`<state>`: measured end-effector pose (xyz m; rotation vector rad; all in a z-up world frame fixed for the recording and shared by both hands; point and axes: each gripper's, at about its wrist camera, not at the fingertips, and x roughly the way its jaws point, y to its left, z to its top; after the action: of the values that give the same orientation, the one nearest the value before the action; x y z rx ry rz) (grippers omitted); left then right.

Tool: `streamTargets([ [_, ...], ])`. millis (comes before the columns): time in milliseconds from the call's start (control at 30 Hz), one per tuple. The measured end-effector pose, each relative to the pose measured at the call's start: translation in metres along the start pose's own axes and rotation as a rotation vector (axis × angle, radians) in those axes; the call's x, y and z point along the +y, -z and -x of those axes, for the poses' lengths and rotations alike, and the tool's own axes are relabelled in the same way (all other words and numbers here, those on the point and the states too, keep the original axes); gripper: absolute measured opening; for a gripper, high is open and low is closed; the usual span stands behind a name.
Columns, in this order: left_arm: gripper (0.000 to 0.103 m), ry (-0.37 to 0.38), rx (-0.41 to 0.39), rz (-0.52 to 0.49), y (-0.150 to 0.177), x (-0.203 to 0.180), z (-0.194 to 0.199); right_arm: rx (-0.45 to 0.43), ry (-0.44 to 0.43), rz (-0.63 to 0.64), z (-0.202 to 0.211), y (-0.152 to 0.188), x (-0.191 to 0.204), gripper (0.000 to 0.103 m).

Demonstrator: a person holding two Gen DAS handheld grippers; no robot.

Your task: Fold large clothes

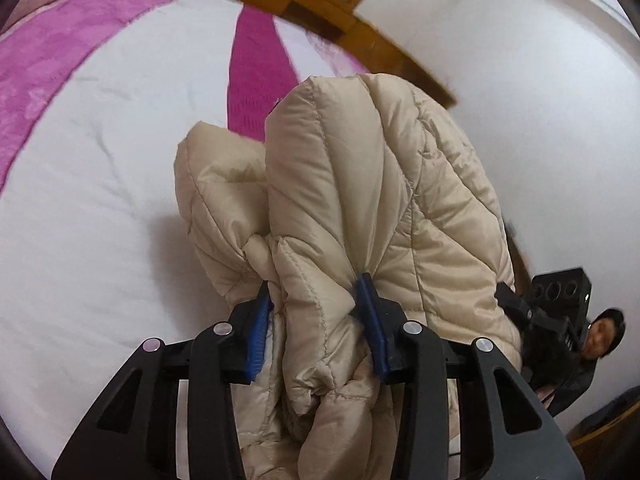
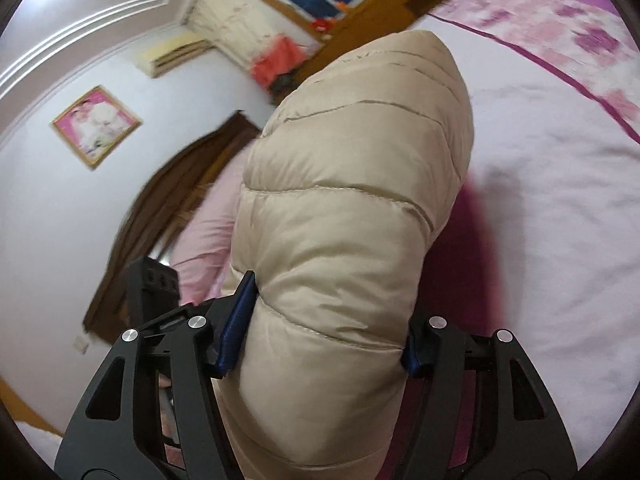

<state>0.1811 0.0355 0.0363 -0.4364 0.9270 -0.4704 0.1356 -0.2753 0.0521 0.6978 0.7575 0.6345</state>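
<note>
1. The left gripper (image 1: 316, 316) has its blue pads (image 1: 370, 320) pinched into a bunched fold of the beige puffer jacket (image 1: 360, 184) — closed about as far as the padding allows.
2. The right gripper (image 2: 328, 320) is clamped around a thick quilted roll of the same jacket, its jaws kept wide by the bulk.
3. The jacket hangs lifted between both tools, above the white-and-pink bedspread (image 1: 100, 152) showing from nine to twelve o'clock in the left view.
4. I'd judge this the carry-and-lay step — the fold itself not yet made.
5. Next it wants lowering flat onto the bed, both grips held evenly so the slippery fabric doesn't slump.
</note>
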Motion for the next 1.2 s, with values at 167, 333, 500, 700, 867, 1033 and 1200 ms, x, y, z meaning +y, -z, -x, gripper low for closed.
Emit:
streamTargets([
  [167, 0.044, -0.12, 0.075, -0.028, 0.019, 0.006, -0.026, 0.074, 0.126, -0.102, -0.012, 0.022, -0.035, 0.072],
  [333, 0.045, -0.184, 0.075, -0.067, 0.029, 0.007, -0.02, 0.036, 0.223, -0.079, 0.006, 0.027, -0.025, 0.073],
  [500, 0.045, -0.239, 0.074, -0.054, 0.034, 0.018, -0.02, 0.005, 0.292, -0.033, 0.014, 0.034, -0.013, 0.042],
  [700, 0.045, -0.312, 0.073, -0.078, 0.043, 0.029, -0.02, 0.078, 0.369, 0.023, -0.02, 0.043, -0.028, 0.044],
  [867, 0.048, -0.331, 0.073, -0.075, 0.033, 0.031, -0.017, 0.081, 0.417, 0.044, -0.022, 0.046, -0.031, 0.045],
  [1033, 0.063, -0.338, 0.008, -0.107, 0.047, 0.012, 0.017, 0.04, 0.479, 0.075, 0.004, 0.052, -0.019, 0.058],
  [1200, 0.085, -0.343, -0.066, -0.166, 0.062, -0.019, 0.049, 0.033, 0.485, 0.072, 0.028, 0.066, 0.0, 0.078],
])
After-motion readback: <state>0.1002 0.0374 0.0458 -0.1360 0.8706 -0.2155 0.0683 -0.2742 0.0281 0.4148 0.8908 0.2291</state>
